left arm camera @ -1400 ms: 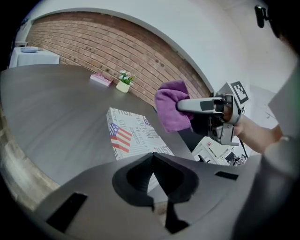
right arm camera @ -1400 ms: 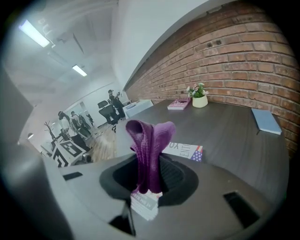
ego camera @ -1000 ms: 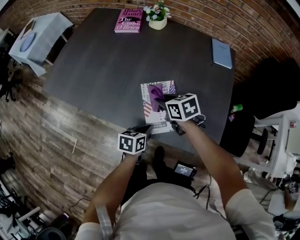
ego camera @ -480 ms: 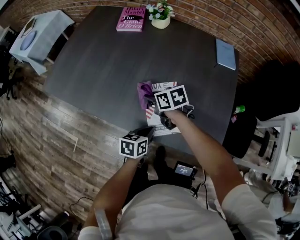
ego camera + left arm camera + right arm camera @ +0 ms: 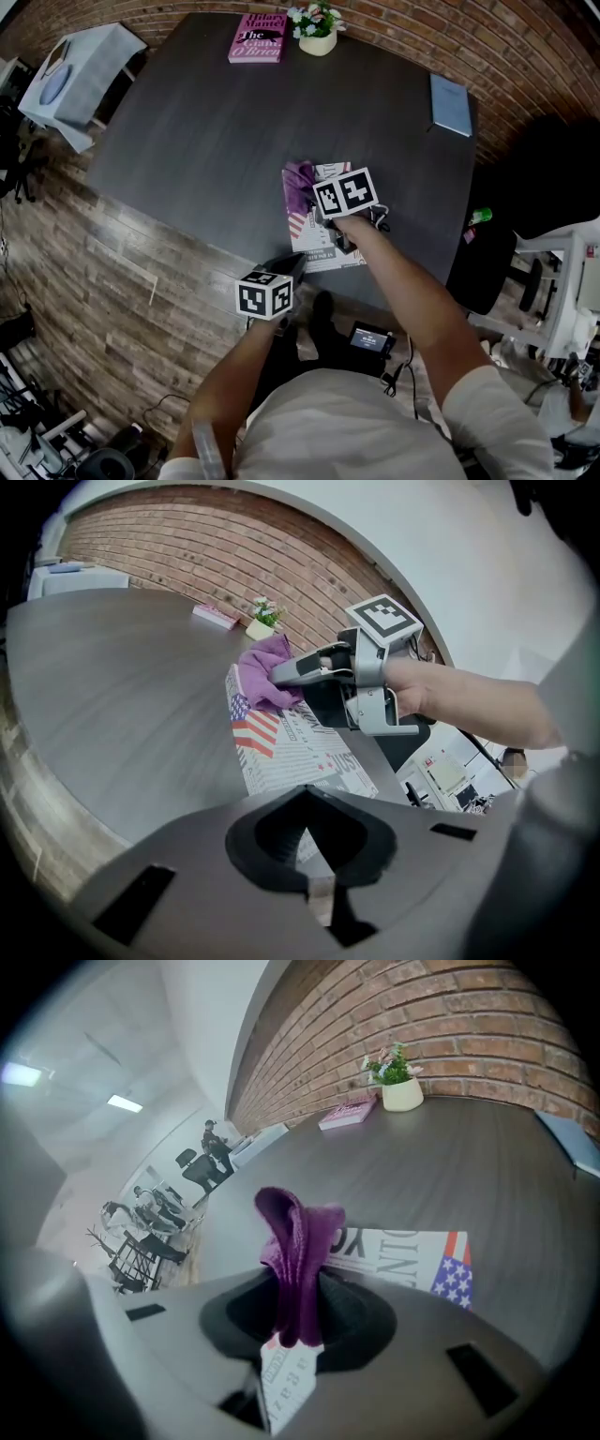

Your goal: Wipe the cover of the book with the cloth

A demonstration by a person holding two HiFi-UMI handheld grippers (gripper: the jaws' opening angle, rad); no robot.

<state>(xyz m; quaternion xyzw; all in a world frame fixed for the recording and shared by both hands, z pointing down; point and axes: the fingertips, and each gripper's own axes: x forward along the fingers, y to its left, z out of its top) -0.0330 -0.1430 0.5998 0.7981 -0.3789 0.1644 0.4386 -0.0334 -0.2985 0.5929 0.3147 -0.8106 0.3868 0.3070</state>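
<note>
Across the head view, a dark grey tabletop stands on a wood-plank floor beside a brick wall. The book lies near the tabletop's front edge, its white cover printed with newsprint lettering and a stars-and-stripes flag. The right claw holds the purple cloth at the cover's far left corner.

Left gripper view: the left claw is clenched, its jaws meeting, just short of the book.

Right gripper view: the cloth, bunched upright, is pinched between the jaws.

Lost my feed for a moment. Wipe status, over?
Right gripper shut on cloth, at far corner of book. Left gripper shut, empty, beside the near edge. Nothing else on it.
</note>
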